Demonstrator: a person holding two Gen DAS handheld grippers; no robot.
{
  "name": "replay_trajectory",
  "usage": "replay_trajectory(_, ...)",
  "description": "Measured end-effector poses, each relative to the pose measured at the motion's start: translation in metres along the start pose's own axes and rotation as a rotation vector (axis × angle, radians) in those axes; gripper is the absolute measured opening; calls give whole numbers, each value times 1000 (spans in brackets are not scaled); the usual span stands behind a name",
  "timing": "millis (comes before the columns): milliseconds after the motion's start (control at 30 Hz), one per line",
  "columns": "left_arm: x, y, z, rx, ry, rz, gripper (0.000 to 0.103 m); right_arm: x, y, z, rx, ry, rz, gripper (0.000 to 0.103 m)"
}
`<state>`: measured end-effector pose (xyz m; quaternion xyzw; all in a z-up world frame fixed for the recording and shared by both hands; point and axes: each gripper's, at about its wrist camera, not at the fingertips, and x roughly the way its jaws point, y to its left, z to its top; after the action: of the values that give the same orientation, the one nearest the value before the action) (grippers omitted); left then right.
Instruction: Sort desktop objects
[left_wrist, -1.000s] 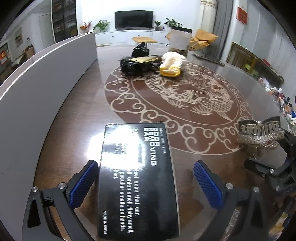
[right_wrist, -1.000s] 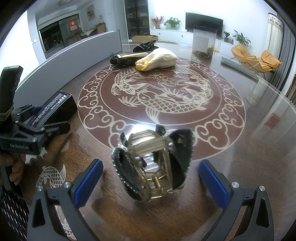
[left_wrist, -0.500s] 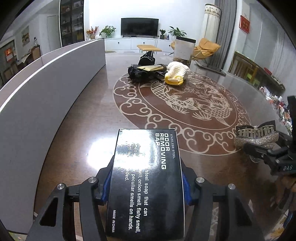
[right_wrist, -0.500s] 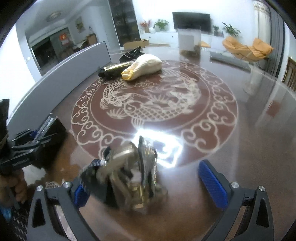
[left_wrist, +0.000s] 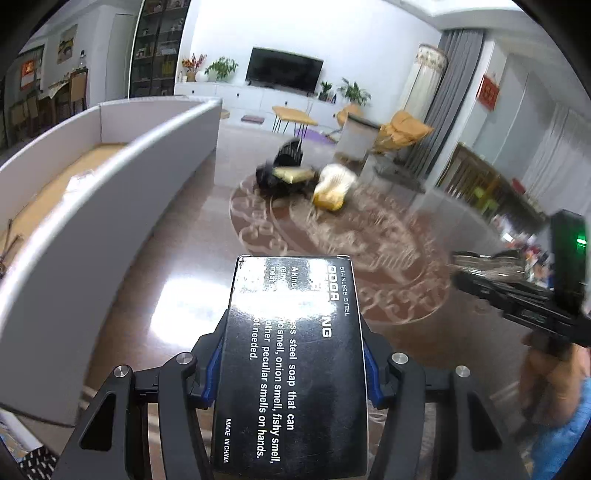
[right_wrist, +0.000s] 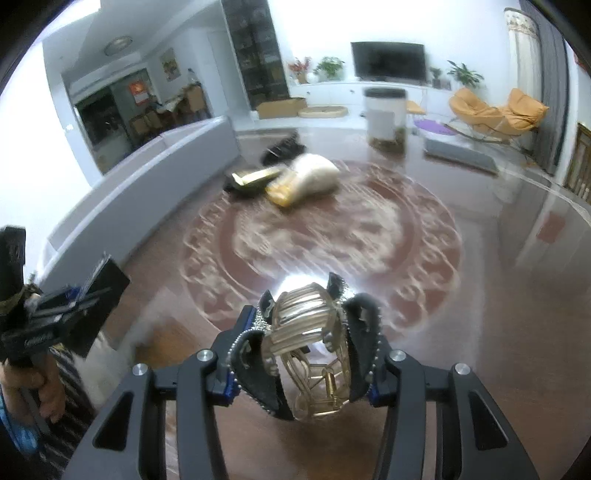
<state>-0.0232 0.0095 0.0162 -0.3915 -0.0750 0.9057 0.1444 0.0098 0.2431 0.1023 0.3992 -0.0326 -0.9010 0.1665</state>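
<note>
Jaws clamped both sides: the left gripper (left_wrist: 291, 363) grips the black soap box (left_wrist: 291, 369), while the right gripper (right_wrist: 301, 363), just closing, pinches the hair claw clip (right_wrist: 310, 347). Both look lifted off the table (right_wrist: 480, 332). Next, probably carry them to the grey bin (left_wrist: 110, 192) on the left.

TV (left_wrist: 283, 74): dark, on far wall
Plants (left_wrist: 221, 67): on white cabinet beside TV
Chairs (right_wrist: 495, 107): orange, right of room
Partition (left_wrist: 110, 184): grey, curved, along left of surface (left_wrist: 155, 258)

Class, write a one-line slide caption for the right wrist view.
Right gripper clamps a jewelled hair claw above the patterned table, while the left gripper holds a black box.
</note>
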Motion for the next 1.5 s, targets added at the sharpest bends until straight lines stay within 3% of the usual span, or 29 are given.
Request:
replay_trajectory(200,-71,57,39,-108,-114,8,58,21,83,80,-66,-80,224,49)
replay_trajectory(333,-100,122,76,-143,-161,132,58,53,161,142,-142,-114,357,49)
replay_trajectory(400,-101,160,95,-158,-151,211,58,78,201,170,-201,-110,376,50)
replay_trajectory(500,-87,207,113,-195,-92,298,58,129,250,199,-264,-38,370,50)
replay_trajectory(667,-49,246,121,-207,39,357,58,213,287,207,-307,101,274,51)
replay_trajectory(733,-26,256,120,-213,122,413,59,235,290,206,-287,145,267,62)
replay_trajectory(767,-21,260,120,-217,140,440,59,240,291,206,-278,154,266,83)
replay_trajectory(800,-15,264,120,-224,152,464,62,238,290,206,-265,144,269,98)
replay_trajectory(933,-20,270,114,-286,114,453,65,202,279,207,-260,66,280,100)
replay_trajectory(1067,-49,242,108,-327,8,395,65,144,241,181,-300,-8,226,103)
replay_trajectory(1167,-70,189,109,-277,-62,301,67,110,187,137,-329,-27,143,103)
replay_trajectory(1233,-77,138,104,-205,-99,216,89,93,140,103,-329,-11,65,103)
replay_trajectory(1300,-80,91,93,-121,-121,134,99,78,90,59,-298,24,-34,103)
replay_trajectory(1367,-70,48,79,-33,-98,67,102,66,52,27,-256,64,-104,103)
replay_trajectory(1500,-11,-28,34,110,41,-25,102,51,-8,-34,-140,147,-233,103)
